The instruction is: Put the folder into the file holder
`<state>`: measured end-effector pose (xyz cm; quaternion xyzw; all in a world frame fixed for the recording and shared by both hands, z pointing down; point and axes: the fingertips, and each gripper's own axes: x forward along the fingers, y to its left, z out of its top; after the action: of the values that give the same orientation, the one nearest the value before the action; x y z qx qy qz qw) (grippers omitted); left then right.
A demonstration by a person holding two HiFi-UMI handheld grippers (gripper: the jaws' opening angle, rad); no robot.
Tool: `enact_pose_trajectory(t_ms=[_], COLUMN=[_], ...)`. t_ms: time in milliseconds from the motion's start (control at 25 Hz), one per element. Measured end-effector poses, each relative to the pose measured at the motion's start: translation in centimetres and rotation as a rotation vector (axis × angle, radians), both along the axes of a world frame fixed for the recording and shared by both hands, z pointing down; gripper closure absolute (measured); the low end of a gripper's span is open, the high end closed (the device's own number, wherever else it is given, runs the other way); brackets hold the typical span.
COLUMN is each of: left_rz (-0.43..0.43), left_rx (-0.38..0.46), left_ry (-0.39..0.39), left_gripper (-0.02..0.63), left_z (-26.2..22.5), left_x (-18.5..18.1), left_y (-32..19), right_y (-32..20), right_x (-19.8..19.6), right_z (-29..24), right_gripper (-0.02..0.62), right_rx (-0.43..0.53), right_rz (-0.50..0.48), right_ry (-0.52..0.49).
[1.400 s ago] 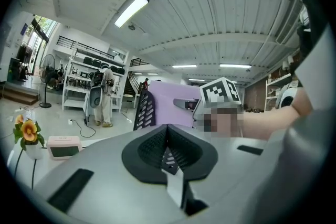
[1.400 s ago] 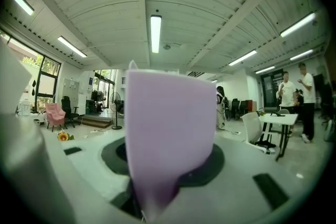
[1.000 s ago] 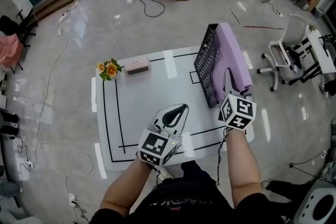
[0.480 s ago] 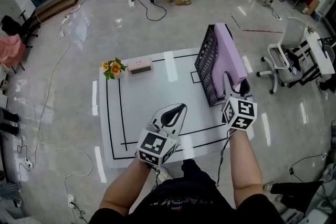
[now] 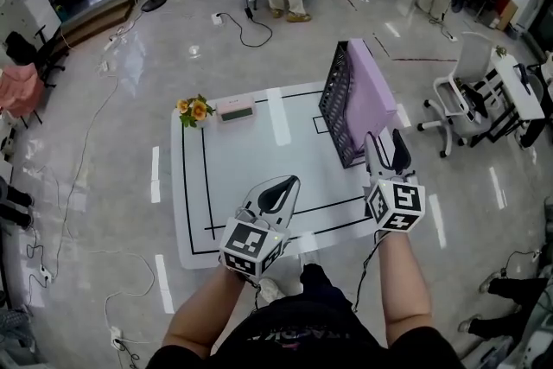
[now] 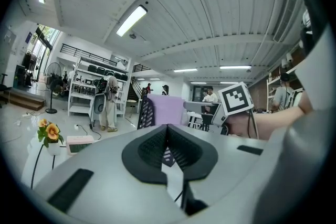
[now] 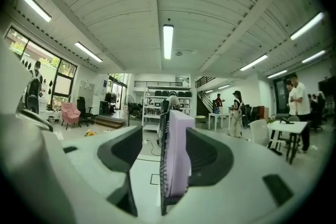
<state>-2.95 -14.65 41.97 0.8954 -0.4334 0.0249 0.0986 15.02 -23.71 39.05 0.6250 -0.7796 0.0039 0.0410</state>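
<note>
The folder (image 5: 371, 91) is already in the holder (image 5: 335, 108), standing on edge against the mesh on its right side. The holder sits on the right, far part of the table (image 5: 259, 168). My right gripper (image 5: 385, 141) is at the table's right edge, just near the holder's near end. Its jaws have just been opening and now stand wide apart. In the right gripper view the folder and holder line up in the gap ahead, but neither pad touches them, so that gripper is released. My left gripper (image 5: 283, 188) is over the near middle of the table, clenched on nothing. Flowers (image 5: 194, 109) and a pink box (image 5: 235, 108) sit at the far left, well apart from both grippers.
</note>
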Motion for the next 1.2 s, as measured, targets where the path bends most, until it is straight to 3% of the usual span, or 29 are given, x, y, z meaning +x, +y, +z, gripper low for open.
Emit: enact_pose_trajectory(t_ms=[160,240,400,800,1200], left_rz=[-0.012,-0.016,-0.034,-0.135,-0.266], left_rx=[0.012,0.017,0.022,0.033,0.043], left_ry=[0.007,0.010,0.018,-0.003,-0.003], left_gripper=[0.603,0.603,0.603,0.603,0.603], left_z=[-0.5,-0.7,-1.0,-1.8,-3.0], left_x=[-1.2,-1.9,-3.3,-4.3,0.3], left_y=[2.4,3.8,5.9,9.9,13.1], right_y=[3.8,6.1,9.9,16.0,18.8], right_x=[-3.7,-5.7,-8.6,-11.9,-7.4], right_z=[-1.1,-1.5,-2.0,-3.5,-3.1], right_gripper=[0.351,0.388,0.591,0.594,0.594], right_rx=[0.017,0.019,0.022,0.047,0.038], right_rz=[-0.125,-0.191,-0.277,-0.458,-0.581], right_ry=[-0.024,-0.026,-0.036,-0.005,-0.021])
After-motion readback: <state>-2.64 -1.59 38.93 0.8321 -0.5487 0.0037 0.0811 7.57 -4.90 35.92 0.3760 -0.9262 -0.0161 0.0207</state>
